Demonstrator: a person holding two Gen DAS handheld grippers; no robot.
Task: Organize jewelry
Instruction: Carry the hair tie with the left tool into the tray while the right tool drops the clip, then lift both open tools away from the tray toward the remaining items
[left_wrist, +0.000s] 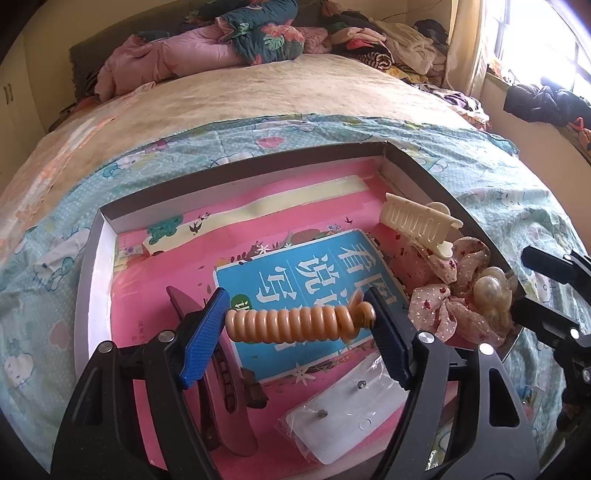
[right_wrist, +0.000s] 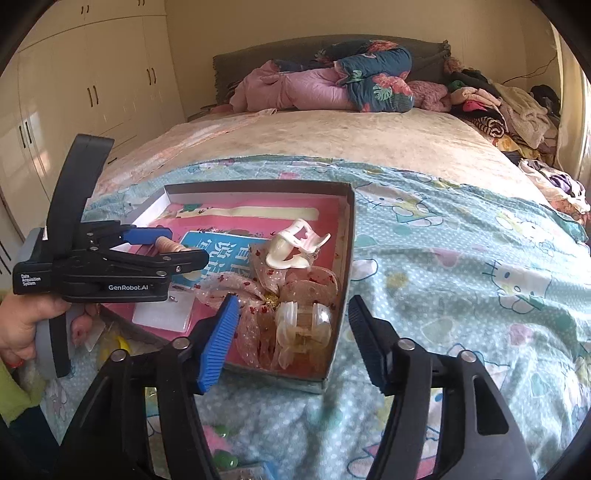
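My left gripper (left_wrist: 295, 310) is shut on an orange spiral hair tie (left_wrist: 295, 325), held end to end between the blue pads above the shallow box (left_wrist: 92, 266). The right wrist view shows the left gripper (right_wrist: 173, 243) over the box's left part (right_wrist: 347, 236). In the box lie a dark claw clip (left_wrist: 218, 398), a clear packet with studs (left_wrist: 343, 413), a cream claw clip (left_wrist: 421, 221), a pink spotted bow (left_wrist: 443, 295) and a pearl clip (left_wrist: 491, 291). My right gripper (right_wrist: 291, 328) is open and empty at the box's near right corner, beside the translucent pearl clip (right_wrist: 303, 325).
The box sits on a teal cartoon-print sheet (right_wrist: 461, 266) on a bed. Folded quilts (right_wrist: 332, 85) and piled clothes (right_wrist: 509, 110) lie at the far end. Small loose items lie on the sheet by the near left (right_wrist: 118, 343). Wardrobes (right_wrist: 92, 92) stand on the left.
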